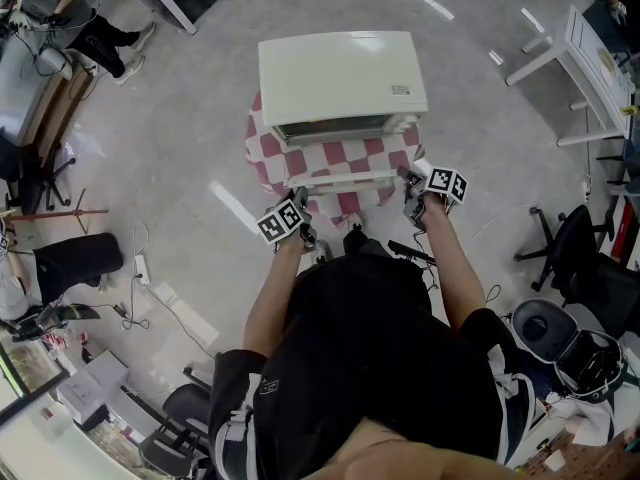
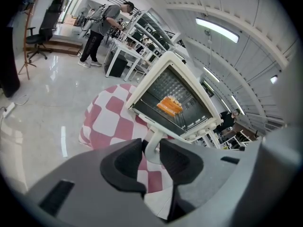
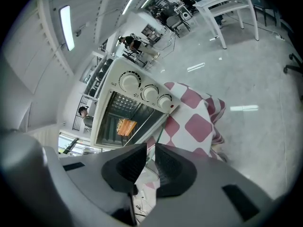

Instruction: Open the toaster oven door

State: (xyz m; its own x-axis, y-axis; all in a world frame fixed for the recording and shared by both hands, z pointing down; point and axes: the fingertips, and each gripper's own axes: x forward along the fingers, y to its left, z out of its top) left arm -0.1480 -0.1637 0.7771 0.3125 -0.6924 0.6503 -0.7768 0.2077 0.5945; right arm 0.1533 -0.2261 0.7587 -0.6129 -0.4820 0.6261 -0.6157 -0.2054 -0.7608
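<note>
A cream toaster oven [image 1: 340, 73] stands on a small table under a red-and-white checked cloth [image 1: 262, 158]. Its glass door [image 1: 345, 156] hangs folded down toward me, and the cloth shows through it. My left gripper [image 1: 300, 203] is at the door's left front corner. In the left gripper view, that gripper [image 2: 151, 152] is shut on the white door handle [image 2: 152, 143]. My right gripper [image 1: 411, 180] is at the right front corner. In the right gripper view, its [image 3: 151, 157] pads sit close together on the door's thin edge [image 3: 160, 131]. An orange piece of food [image 2: 169, 105] lies on the rack inside.
Three knobs [image 3: 150, 92] run down the oven's front panel. White tables [image 1: 580, 58] stand at the far right, office chairs [image 1: 570, 248] to my right. Cables and a power strip [image 1: 140, 268] lie on the floor at left. A person [image 2: 99, 30] stands far behind the oven.
</note>
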